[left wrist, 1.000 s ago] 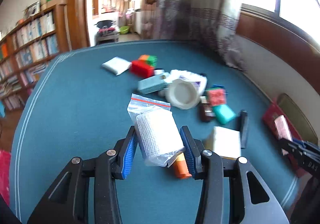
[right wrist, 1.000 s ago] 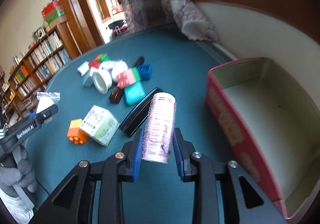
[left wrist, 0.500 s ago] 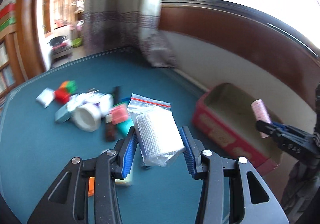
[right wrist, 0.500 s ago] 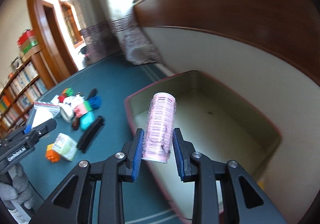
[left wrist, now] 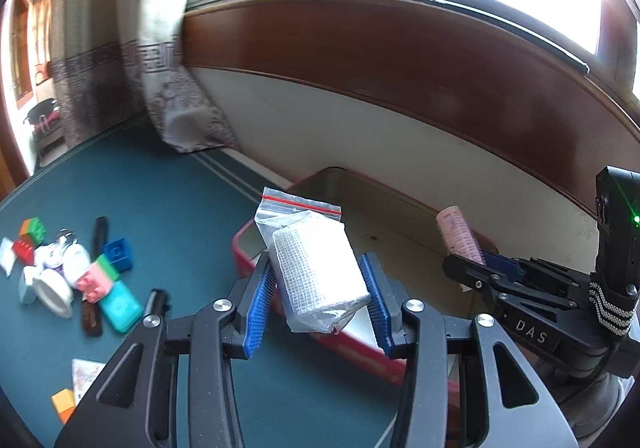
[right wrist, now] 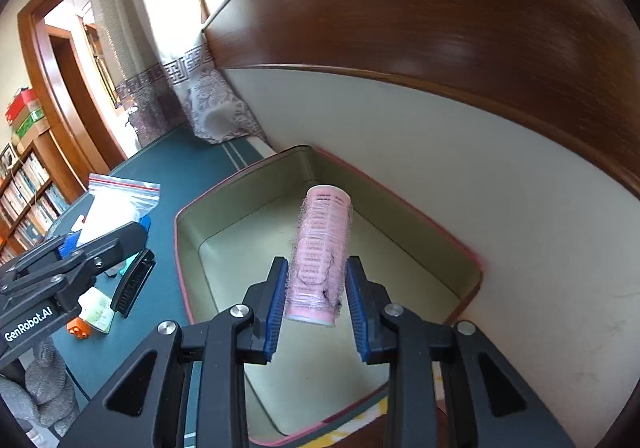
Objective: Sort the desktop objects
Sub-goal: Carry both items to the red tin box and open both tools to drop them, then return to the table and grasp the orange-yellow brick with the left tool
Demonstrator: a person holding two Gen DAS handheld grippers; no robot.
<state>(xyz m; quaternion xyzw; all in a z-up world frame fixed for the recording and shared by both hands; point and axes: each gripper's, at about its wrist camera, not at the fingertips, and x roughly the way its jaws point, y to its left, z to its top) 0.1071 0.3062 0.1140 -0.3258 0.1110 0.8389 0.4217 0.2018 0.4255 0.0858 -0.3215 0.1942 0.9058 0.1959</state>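
— So, what's in each gripper?
— Left gripper (left wrist: 318,298) is clamped on a bagged gauze roll (left wrist: 316,272), over the near rim of the red tin box (right wrist: 182,268). Right gripper (right wrist: 316,306) pinches a pink hair roller (right wrist: 320,260) above the box's bare floor.
— And the box?
— At the table's (left wrist: 160,184) wall-side edge; loose items (left wrist: 80,276) lie well apart.

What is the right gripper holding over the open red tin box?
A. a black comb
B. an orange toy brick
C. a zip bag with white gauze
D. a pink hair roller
D: the right gripper is shut on the pink hair roller, which hangs above the red tin box.
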